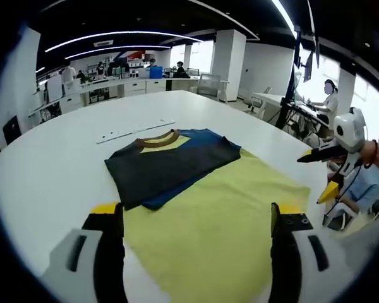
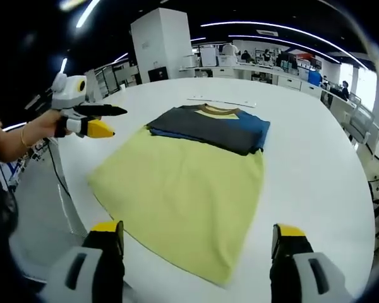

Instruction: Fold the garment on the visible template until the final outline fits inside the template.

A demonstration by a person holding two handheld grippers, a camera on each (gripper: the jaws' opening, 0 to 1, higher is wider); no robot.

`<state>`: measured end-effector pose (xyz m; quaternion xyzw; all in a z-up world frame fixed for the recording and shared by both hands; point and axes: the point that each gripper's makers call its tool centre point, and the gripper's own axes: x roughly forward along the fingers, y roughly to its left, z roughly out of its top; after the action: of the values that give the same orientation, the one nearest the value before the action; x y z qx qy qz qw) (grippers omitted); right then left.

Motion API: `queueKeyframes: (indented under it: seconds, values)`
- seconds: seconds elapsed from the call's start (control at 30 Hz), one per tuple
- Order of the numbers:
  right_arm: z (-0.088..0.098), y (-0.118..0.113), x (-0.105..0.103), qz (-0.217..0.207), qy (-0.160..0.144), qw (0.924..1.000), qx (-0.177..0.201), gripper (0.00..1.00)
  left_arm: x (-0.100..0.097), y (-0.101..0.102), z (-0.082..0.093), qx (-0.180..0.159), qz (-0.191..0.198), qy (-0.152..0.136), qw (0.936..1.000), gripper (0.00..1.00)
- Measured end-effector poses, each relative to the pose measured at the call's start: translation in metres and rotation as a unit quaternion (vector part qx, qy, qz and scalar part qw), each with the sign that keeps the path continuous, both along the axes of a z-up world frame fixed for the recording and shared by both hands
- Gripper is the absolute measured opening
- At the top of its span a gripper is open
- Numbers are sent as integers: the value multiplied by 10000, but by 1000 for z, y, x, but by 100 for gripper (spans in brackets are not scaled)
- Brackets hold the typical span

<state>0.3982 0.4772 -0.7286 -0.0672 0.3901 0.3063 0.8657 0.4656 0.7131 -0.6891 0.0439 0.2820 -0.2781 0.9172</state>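
Note:
A folded dark grey and blue T-shirt (image 1: 170, 163) (image 2: 210, 126) with a tan collar lies flat at the far end of the yellow template cloth (image 1: 222, 222) (image 2: 182, 189) on the white table. My left gripper (image 1: 196, 211) hovers open over the near part of the cloth, holding nothing. It also appears at the left of the right gripper view, as the left gripper (image 2: 100, 121), held by a hand beside the table edge. My right gripper (image 2: 198, 232) is open above the cloth's near edge. The right gripper (image 1: 330, 172) also hangs beyond the table's right side.
A thin white strip (image 1: 136, 130) (image 2: 222, 101) lies on the table (image 1: 50, 170) (image 2: 316, 164) beyond the shirt's collar. Bare tabletop surrounds the cloth. Office desks, pillars, chairs and seated people stand farther off.

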Motion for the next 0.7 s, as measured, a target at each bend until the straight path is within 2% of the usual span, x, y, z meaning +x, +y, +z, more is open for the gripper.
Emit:
queueKeyframes:
  seconds: [0.17,0.33,0.5,0.57,0.7]
  values:
    - [-10,-2,-6,-99,104,9999,-45,95,-16,7,-6,202,-18,-43,9998,90]
    - [-20,-7,-12,-217,280,9993,-98,87,-37,19,-17,483,-22,130,9987,84]
    - [-27,-11,-16,-303,352,9987,-209,83,-53,26,-26,461,135,190,9987,81]
    - [-28,-12,-17,-345,387,9984,-216,82,-63,30,-35,410,220,354,9983,78]
    - [-31,-13,-21,-415,480,9978,-171,78,-78,37,-45,409,364,481,9973,70]
